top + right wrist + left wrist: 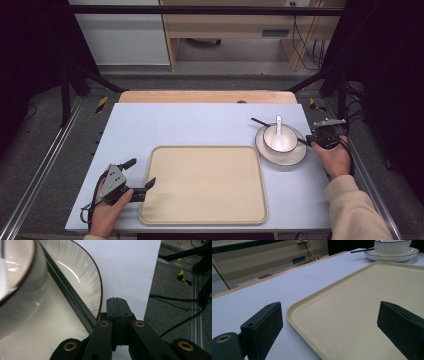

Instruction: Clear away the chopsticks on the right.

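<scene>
Left gripper [142, 187] fingers stand open over the tray [205, 210] edge; right gripper [311, 141] fingers are closed beside the plate [295, 156].

- A white table [200, 120] with a wooden strip [207, 96] along its far edge.
- Grey carpet floor [45, 165] on both sides, crossed by metal rails [42, 170].
- Black frame bars [200, 10] overhead and at the sides.
- A wooden desk [235, 25] behind, a white panel [125, 40] beside it.
- Cables [307, 45] hang at the right.
- Even indoor light.
</scene>
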The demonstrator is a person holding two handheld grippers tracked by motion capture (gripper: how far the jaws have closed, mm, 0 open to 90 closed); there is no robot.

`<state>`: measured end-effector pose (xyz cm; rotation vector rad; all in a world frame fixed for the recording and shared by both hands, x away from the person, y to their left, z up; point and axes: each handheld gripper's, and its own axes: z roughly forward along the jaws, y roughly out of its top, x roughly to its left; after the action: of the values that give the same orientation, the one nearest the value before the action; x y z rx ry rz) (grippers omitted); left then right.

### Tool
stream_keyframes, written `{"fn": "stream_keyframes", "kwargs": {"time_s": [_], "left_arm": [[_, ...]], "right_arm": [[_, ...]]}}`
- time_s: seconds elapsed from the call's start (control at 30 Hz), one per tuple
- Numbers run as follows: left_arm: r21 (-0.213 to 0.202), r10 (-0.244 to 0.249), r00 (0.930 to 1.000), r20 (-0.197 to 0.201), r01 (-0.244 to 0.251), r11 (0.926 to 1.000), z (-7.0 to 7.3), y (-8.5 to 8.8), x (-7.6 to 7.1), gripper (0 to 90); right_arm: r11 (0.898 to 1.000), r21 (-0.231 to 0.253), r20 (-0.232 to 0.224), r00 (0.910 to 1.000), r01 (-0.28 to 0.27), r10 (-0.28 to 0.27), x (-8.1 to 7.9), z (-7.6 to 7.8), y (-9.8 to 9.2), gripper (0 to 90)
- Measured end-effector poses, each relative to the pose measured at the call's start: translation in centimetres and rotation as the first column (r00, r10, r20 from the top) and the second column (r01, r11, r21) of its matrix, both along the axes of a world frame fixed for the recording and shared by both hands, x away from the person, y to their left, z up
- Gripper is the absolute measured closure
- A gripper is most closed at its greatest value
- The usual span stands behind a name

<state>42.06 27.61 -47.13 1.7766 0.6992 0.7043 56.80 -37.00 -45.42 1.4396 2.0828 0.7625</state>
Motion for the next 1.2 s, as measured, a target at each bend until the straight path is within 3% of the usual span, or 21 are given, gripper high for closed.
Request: {"fn": "stream_keyframes", "kwargs": {"time_s": [0.13,0.2,0.27,0.33,0.43,0.7,1.2], "left_arm": [[0.000,0.002,1.0000,-0.002,-0.002,1.0000,0.0,0.1,0.0,6.1],[0.000,0.003,1.0000,-0.002,-0.003,1.0000,-0.1,0.1,0.1,6.1],[0.000,0.002,1.0000,-0.003,-0.002,1.0000,-0.1,0.0,0.1,6.1],[0.002,-0.001,1.0000,-0.003,0.001,1.0000,-0.1,-0.1,0.1,6.1],[0.005,-0.004,1.0000,0.001,0.004,1.0000,0.0,-0.1,0.0,6.1],[0.002,-0.001,1.0000,-0.003,0.001,1.0000,-0.1,0.0,0.1,6.1],[0.005,-0.005,1.0000,-0.008,0.005,1.0000,-0.1,-0.1,0.1,6.1]], "right_arm": [[1.000,-0.014,0.037,0.9992,-0.012,0.013,-1.0,0.9,-0.2,90.0],[0.999,0.005,0.077,0.9963,-0.040,0.039,-1.5,1.5,-0.3,88.5],[0.995,0.038,0.100,0.9909,-0.094,0.090,-1.7,2.0,-0.2,85.6],[0.990,0.041,0.117,0.9842,-0.138,0.132,-1.7,2.1,0.1,84.1],[0.985,0.041,0.115,0.9801,-0.168,0.162,-1.3,1.8,0.4,82.0],[0.984,0.036,0.072,0.9830,-0.172,0.169,-0.5,1.1,0.7,80.9],[0.976,0.031,0.060,0.9749,-0.217,0.215,0.0,1.1,0.5,80.9]]}}
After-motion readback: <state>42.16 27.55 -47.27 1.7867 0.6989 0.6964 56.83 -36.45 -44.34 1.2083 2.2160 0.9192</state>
